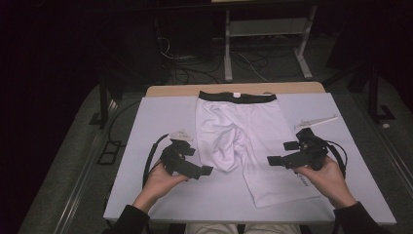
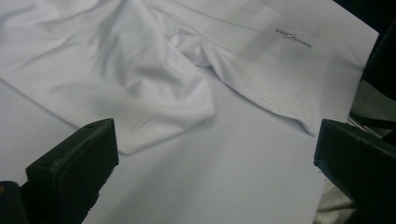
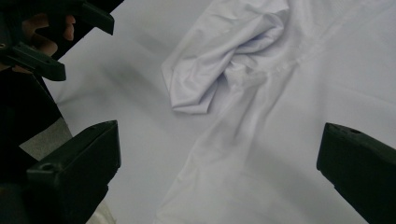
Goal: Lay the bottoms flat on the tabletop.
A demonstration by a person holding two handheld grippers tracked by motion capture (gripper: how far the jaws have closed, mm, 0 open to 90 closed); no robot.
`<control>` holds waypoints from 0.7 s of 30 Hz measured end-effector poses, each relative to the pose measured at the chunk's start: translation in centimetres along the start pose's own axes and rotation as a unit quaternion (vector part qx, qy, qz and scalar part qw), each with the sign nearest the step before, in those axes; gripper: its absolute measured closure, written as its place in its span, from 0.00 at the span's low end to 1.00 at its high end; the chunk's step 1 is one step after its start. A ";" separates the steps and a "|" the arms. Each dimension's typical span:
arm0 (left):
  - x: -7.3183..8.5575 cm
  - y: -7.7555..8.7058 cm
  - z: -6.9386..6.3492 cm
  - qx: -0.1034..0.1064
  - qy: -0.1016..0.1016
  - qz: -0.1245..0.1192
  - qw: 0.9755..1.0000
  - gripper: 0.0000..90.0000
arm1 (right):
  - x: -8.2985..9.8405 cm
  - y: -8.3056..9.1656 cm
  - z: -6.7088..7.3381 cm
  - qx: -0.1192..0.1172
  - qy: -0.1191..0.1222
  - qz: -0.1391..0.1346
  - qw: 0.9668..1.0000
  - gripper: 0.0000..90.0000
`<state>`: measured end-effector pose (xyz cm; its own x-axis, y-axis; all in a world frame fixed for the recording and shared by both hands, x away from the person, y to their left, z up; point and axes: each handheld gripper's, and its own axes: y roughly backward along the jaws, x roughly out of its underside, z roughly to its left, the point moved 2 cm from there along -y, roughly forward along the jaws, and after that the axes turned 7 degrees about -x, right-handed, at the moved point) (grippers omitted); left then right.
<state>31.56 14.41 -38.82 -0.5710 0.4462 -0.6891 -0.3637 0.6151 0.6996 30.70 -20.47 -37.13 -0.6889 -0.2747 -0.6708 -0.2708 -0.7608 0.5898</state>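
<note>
White shorts (image 1: 243, 126) with a black waistband (image 1: 237, 97) lie on the white board, waistband at the far side. The leg at the left is bunched up short (image 2: 140, 70). The other leg lies flat towards the near edge and bears a small logo (image 2: 293, 44). My left gripper (image 1: 199, 160) hovers just left of the bunched leg, open, with nothing between its jaws (image 2: 217, 158). My right gripper (image 1: 281, 153) stands open at the flat leg's right edge, above the cloth (image 3: 219, 158). The left gripper (image 3: 86, 46) also appears far off in the right gripper view.
The white board (image 1: 146, 185) covers a wooden table whose bare edge (image 1: 170, 90) shows at the back. Beyond it stand a metal desk frame (image 1: 228, 48) and loose cables on the dark floor. Bare board lies left, right and in front of the shorts.
</note>
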 end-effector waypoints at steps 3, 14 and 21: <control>0.4 -0.2 1.0 -0.010 0.015 0.002 1.000 0.00 | -0.6 -1.3 0.2 -0.006 0.006 0.004 1.000 0.00; 2.1 -3.0 5.0 -0.021 0.096 0.010 0.995 0.12 | -1.7 -5.2 0.7 -0.020 0.018 0.015 1.000 0.03; 2.6 -4.7 5.3 -0.025 0.118 0.033 0.992 0.17 | -2.4 -7.6 0.5 -0.030 0.022 0.018 0.999 0.09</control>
<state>35.70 16.11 -44.95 -0.7494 0.3166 -0.5815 -0.3521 0.5532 0.7550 34.07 -13.76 -39.78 -0.6663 -0.3273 -0.6700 -0.2052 -0.7833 0.5868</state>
